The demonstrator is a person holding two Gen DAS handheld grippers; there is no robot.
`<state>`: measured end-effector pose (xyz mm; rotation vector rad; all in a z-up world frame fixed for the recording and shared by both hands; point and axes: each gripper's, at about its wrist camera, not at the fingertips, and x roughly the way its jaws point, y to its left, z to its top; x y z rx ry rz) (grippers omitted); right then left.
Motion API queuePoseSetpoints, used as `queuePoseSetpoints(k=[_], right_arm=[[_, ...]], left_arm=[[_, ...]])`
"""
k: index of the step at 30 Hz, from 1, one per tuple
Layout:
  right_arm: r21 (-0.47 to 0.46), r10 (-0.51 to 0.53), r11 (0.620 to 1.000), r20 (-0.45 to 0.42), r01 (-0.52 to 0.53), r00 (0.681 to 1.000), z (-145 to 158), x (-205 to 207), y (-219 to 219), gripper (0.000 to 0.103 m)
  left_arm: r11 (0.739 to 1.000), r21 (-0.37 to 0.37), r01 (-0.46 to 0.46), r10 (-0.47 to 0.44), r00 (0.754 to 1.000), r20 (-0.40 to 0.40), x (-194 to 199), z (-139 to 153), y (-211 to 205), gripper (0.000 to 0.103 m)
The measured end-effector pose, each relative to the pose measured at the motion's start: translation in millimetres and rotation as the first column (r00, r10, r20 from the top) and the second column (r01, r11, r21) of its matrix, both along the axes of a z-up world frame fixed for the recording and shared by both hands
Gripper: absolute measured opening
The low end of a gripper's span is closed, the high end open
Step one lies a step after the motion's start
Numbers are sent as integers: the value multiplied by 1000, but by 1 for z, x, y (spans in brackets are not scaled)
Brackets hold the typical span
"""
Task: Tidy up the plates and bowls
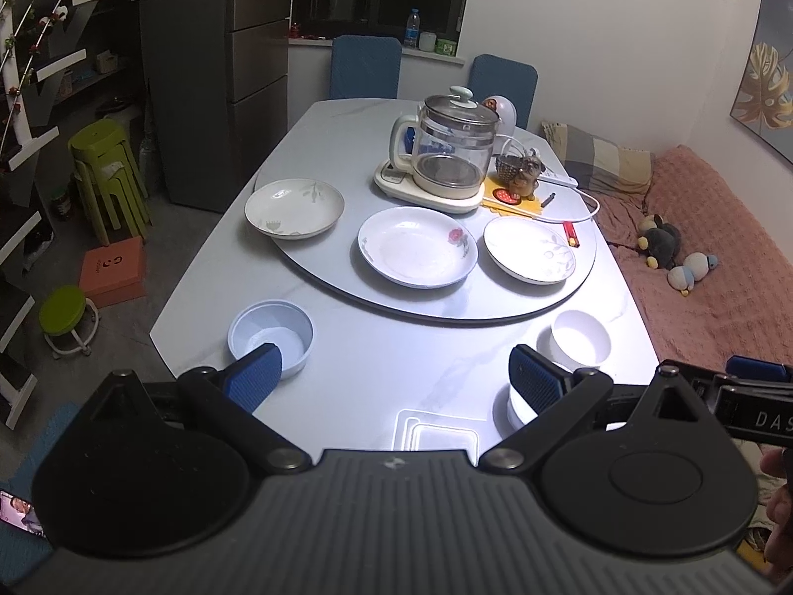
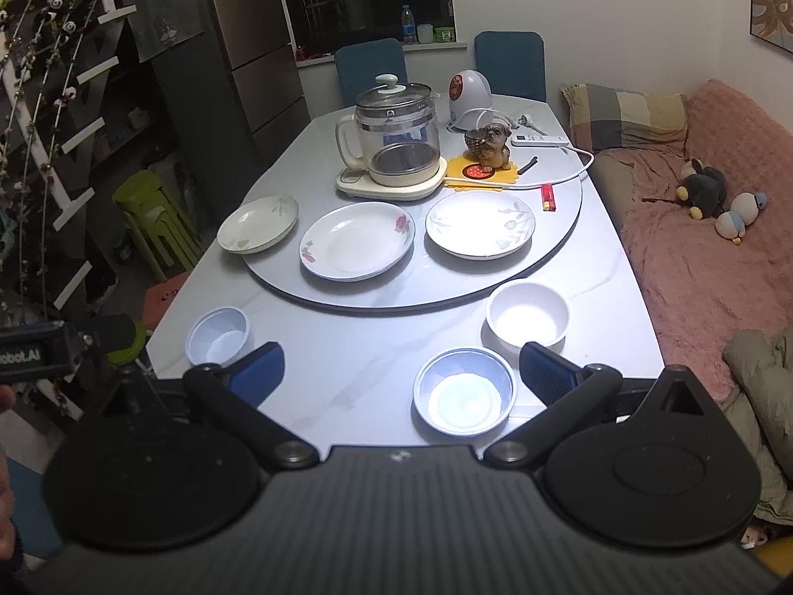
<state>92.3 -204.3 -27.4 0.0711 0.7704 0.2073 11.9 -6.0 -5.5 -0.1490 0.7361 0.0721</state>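
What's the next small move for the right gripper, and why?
Probably lower the open right gripper onto the blue bowl just ahead of it, to stack it with the white bowl right behind. All three bowls sit apart and both grippers are empty.

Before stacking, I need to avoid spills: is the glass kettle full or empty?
Apparently empty: the clear glass kettle shows no waterline, only its dark base.

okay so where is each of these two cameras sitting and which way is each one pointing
Left wrist: on the left claw, held above the table's near edge, facing the turntable; shows its open blue fingers and the right claw's body at right.
Right wrist: on the right claw, same heading, shifted right over the near blue bowl; open fingers show.
Shared: three plates, kettle, far-left blue bowl.
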Motion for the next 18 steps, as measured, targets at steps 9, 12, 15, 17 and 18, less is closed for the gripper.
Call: queuePoseSetpoints(k=[9, 12, 15, 17, 18], right_arm=[[14, -27, 1000, 9, 26, 1000, 0, -6, -6, 103], [20, -27, 999, 7, 27, 1000, -2, -7, -7, 103], [17, -31, 999, 12, 31, 999, -2, -10, -8, 103], [19, -34, 999, 14, 33, 999, -2, -11, -10, 103], [17, -34, 999, 15, 34, 999, -2, -12, -10, 103]], left_arm=[[999, 6, 33, -33, 999, 8, 1, 1, -8, 100], [999, 2, 44, -44, 999, 0, 1, 0, -13, 100], [999, 4, 49, -49, 999, 0, 1, 0, -16, 100], [999, 0, 52, -52, 999, 4, 1, 1, -18, 100], [999, 0, 53, -53, 999, 6, 1, 2, -18, 100]])
